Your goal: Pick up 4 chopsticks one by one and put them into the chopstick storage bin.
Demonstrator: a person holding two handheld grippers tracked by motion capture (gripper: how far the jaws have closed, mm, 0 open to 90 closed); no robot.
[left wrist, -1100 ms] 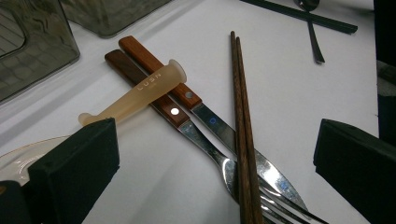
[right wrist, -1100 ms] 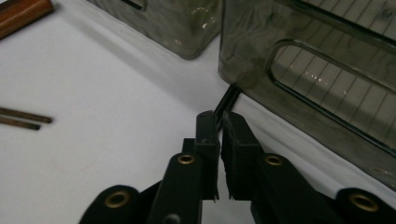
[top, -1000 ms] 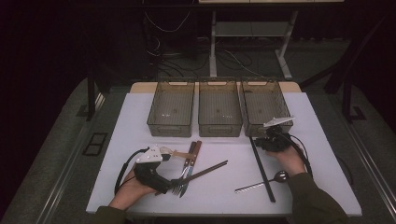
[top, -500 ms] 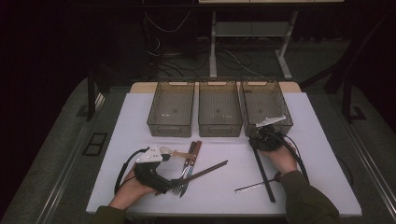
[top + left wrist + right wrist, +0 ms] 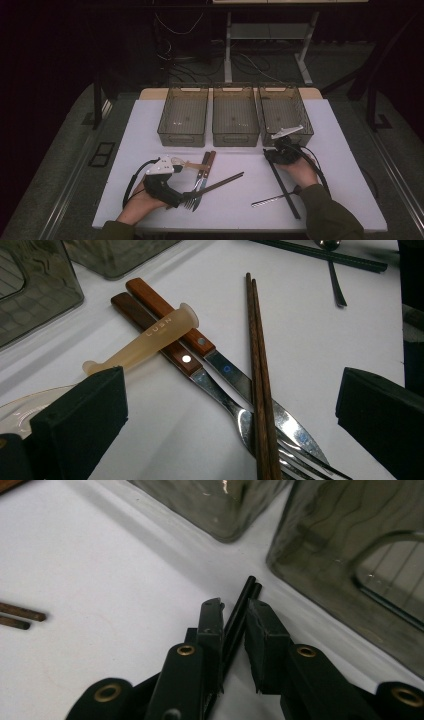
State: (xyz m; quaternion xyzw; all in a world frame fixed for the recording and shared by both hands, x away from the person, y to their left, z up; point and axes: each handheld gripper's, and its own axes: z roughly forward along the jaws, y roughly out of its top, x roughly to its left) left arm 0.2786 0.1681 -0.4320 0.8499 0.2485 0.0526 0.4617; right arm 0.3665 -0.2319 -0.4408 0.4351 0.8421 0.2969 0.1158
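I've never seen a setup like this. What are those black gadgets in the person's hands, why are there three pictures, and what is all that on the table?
Those are hand-held tongs: a person squeezes them; no robot arm is involved. One picture looks down from above the white table; the other two come from small cameras riding on each pair of tongs.

At the back stand three clear bins. The left tongs are wide open above a pile of cutlery: a wooden-handled fork and knife, brown chopsticks lying across them, and a pale plastic spoon resting on the handles.

The right tongs are closing around a pair of black chopsticks near the right-hand bin; a narrow gap still shows. A metal spoon lies by that forearm.
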